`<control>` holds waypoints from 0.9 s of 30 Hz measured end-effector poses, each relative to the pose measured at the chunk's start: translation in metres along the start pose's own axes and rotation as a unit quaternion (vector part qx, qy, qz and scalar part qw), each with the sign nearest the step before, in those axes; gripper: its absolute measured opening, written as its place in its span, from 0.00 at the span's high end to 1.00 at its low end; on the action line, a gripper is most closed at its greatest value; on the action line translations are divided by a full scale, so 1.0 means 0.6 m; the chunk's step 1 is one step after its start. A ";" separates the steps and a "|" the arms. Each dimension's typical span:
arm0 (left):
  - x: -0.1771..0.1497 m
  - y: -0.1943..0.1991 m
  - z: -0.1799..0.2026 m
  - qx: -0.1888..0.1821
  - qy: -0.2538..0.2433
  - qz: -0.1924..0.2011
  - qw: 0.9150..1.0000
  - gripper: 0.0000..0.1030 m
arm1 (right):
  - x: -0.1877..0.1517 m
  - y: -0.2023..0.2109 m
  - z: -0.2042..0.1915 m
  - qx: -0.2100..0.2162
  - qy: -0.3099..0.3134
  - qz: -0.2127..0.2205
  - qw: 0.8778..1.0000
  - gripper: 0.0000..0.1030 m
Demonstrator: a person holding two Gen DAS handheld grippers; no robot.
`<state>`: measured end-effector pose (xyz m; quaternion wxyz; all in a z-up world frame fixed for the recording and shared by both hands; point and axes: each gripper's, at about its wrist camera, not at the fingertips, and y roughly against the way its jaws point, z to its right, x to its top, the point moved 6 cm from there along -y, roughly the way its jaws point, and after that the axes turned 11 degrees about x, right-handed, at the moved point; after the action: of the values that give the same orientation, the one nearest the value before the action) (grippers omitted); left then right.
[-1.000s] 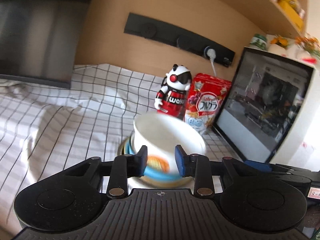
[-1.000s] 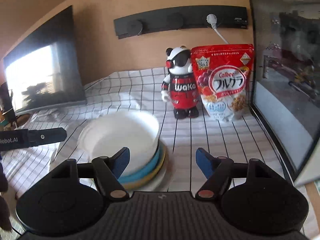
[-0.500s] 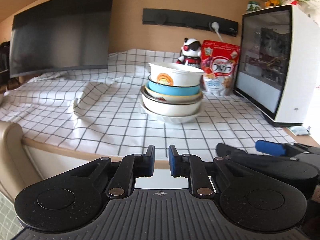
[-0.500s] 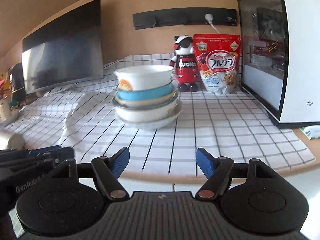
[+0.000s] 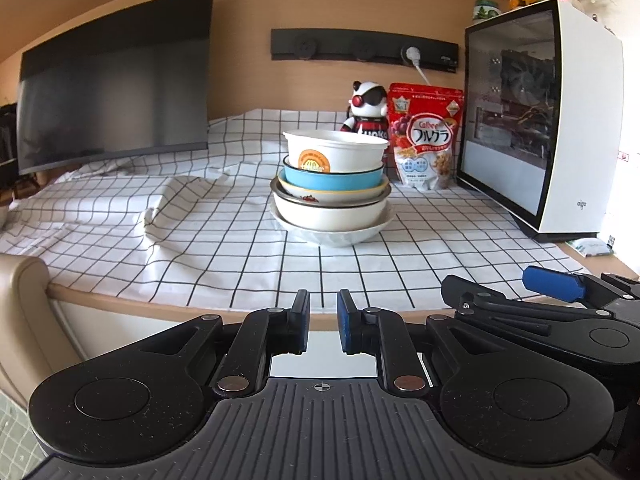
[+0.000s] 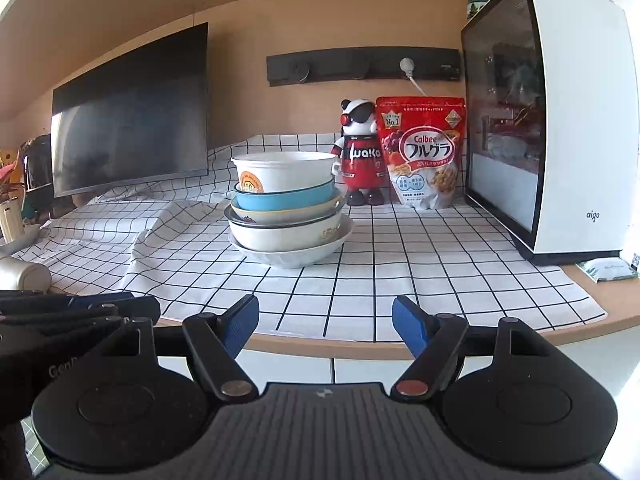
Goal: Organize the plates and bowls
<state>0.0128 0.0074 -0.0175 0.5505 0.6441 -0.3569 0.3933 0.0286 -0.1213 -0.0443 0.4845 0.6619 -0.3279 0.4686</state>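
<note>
The nested stack of ceramic bowls [image 5: 332,188], a white printed bowl on top, a blue one beneath, then cream ones on a wide white dish, stands on the checked white tablecloth [image 5: 200,232] mid-table, left of the red cereal pouch [image 5: 426,136] and white glass-sided computer case [image 5: 560,120]; widest-at-bottom nesting likely keeps it steady, so the sorting looks finished. Both tools hang off the near table edge, well apart from it: the left gripper [image 5: 323,326] clenched on nothing, the right gripper [image 6: 326,328] spread wide and empty.
</note>
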 end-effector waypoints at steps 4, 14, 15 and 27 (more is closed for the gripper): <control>-0.002 0.000 -0.001 0.000 0.001 -0.002 1.000 0.83 | 0.001 0.001 -0.002 -0.001 0.006 0.003 1.000 0.28; 0.000 -0.003 -0.006 0.003 0.009 -0.005 1.000 0.83 | -0.001 -0.006 -0.008 0.006 0.011 -0.003 1.000 0.28; -0.001 -0.003 -0.006 0.004 0.010 -0.006 1.000 0.83 | -0.002 -0.006 -0.009 0.007 0.012 -0.004 1.000 0.28; -0.002 -0.005 -0.007 0.004 0.014 -0.010 1.000 0.83 | -0.003 -0.010 -0.011 0.008 0.013 -0.007 1.000 0.28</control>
<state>0.0144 0.0117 -0.0192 0.5567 0.6442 -0.3417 0.3980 0.0312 -0.1133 -0.0471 0.4867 0.6618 -0.3128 0.4768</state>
